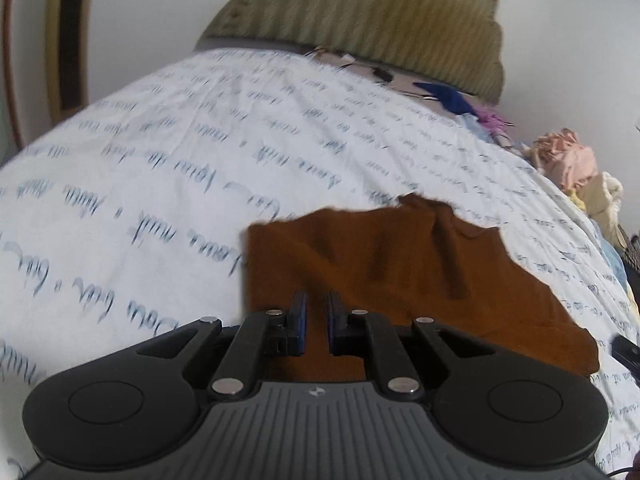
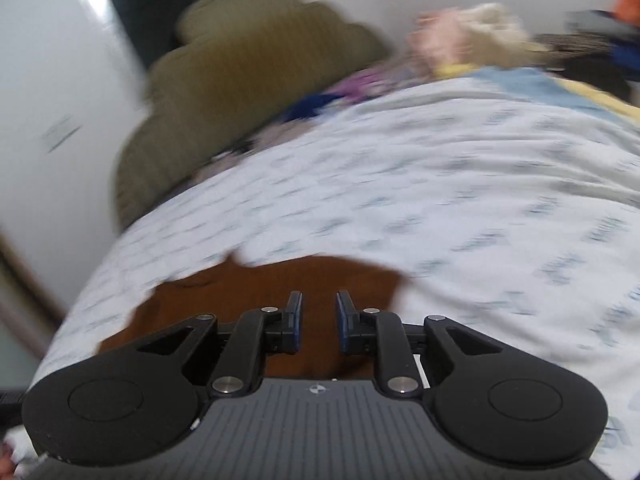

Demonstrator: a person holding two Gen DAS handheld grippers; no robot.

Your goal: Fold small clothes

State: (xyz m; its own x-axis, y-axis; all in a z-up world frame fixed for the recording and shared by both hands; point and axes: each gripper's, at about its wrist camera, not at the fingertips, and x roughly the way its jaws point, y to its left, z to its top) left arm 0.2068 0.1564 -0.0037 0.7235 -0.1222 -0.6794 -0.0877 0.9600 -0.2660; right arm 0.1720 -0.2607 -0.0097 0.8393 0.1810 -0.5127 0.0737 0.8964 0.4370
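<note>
Both grippers' black fingers, left (image 1: pixel 316 308) and right (image 2: pixel 318 308), stand narrowly parted, empty, over a creased rust-brown cloth (image 1: pixel 400 272) lying on the white script-printed bedsheet (image 1: pixel 180 168); beyond, an olive ribbed cushion (image 1: pixel 380 16) and piled pastel clothes (image 1: pixel 568 160).

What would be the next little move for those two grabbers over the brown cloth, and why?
Probably lower both and close the fingers on the near edge of the brown cloth. It lies flat and rumpled on the printed bedsheet, and the left gripper and right gripper both hover above it with fingers apart, gripping nothing. The right view is blurred, so this is a guess.
</note>
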